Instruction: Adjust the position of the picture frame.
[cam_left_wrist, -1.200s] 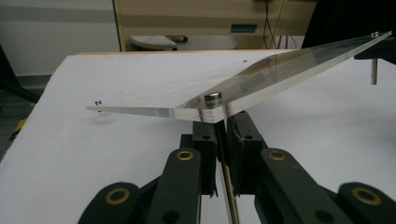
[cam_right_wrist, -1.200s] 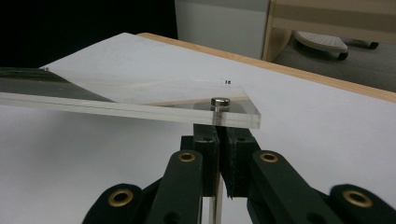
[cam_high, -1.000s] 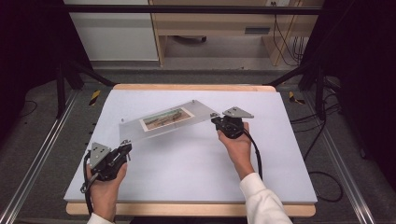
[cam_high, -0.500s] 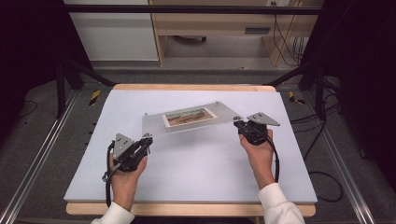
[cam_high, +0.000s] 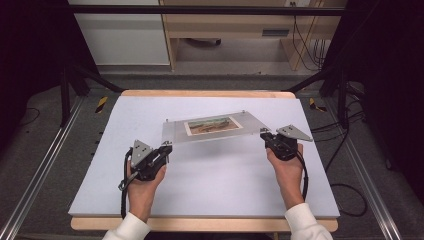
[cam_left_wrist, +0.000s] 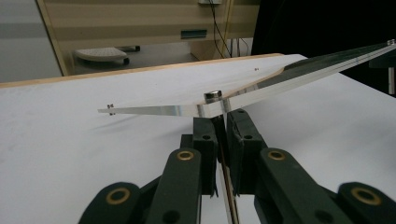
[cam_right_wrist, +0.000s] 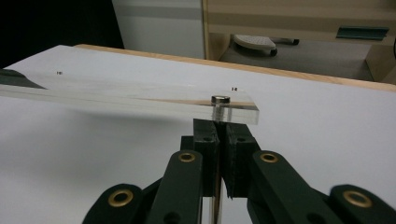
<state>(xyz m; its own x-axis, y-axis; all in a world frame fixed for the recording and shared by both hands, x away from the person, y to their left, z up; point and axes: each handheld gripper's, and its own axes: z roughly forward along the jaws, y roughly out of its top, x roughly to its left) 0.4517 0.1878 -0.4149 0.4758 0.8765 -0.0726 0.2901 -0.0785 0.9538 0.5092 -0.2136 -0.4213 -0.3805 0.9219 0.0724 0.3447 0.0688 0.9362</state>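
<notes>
Above the white table (cam_high: 200, 190), both tongs (cam_high: 166, 148) (cam_high: 263, 134) clench corners of the clear picture frame (cam_high: 212, 127).

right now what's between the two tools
The clear acrylic picture frame spans the gap in the high view, held off the white table, with the left tool and right tool each shut on a near corner.

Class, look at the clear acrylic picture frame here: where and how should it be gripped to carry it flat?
Grip the acrylic frame at its two near corners, by the corner posts under the studs, as the left gripper and right gripper do. It is wide, thin and rigid, so two spread holds keep it level.
</notes>
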